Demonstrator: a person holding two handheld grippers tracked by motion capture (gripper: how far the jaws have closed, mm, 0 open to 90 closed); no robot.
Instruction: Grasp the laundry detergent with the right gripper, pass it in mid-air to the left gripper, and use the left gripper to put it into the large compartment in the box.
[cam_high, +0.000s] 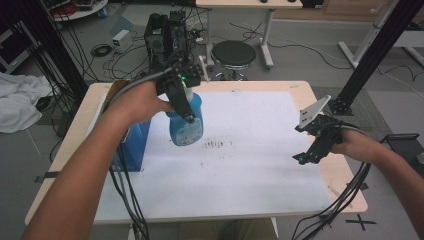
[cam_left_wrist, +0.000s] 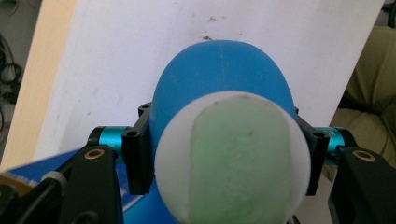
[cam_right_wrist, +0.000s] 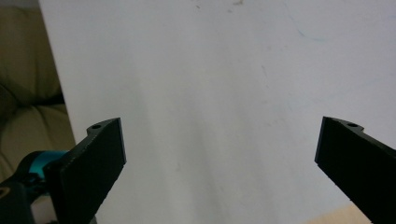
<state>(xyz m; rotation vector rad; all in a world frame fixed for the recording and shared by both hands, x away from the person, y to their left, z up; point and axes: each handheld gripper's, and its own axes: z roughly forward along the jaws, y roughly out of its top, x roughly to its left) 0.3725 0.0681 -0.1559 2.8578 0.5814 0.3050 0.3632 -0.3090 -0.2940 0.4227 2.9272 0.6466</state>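
Two grippers are in play above a white sheet (cam_high: 250, 150) that covers most of the wooden table (cam_high: 305, 87). The left gripper (cam_high: 181, 102) has its jaws closed on the neck of a blue spray bottle (cam_high: 186, 122), which hangs tilted in the air over the left part of the sheet, clear of the surface as far as the high view shows. In the left gripper view the bottle (cam_left_wrist: 219, 79) sits squarely between the black jaws, with a white head and a pale green panel nearest the camera. The right gripper (cam_high: 312, 150) hovers low near the sheet's right edge, its jaws wide apart and holding nothing; the right gripper view shows bare white sheet (cam_right_wrist: 210, 93) between them. A patch of dark smudges (cam_high: 215, 145) lies just right of the bottle, near the sheet's middle. Judged from this, the pick-up is done and the bottle is poised over the marks; spraying and any wiping appear yet to come, since the smudges look untouched and no wet patch can be made out. A blue box (cam_high: 134, 145) stands at the sheet's left edge, partly behind the left forearm. A pale label (cam_high: 187, 134) is on the bottle's lower front, but its print is too small and blurred to read; no brand or other writing is legible anywhere.
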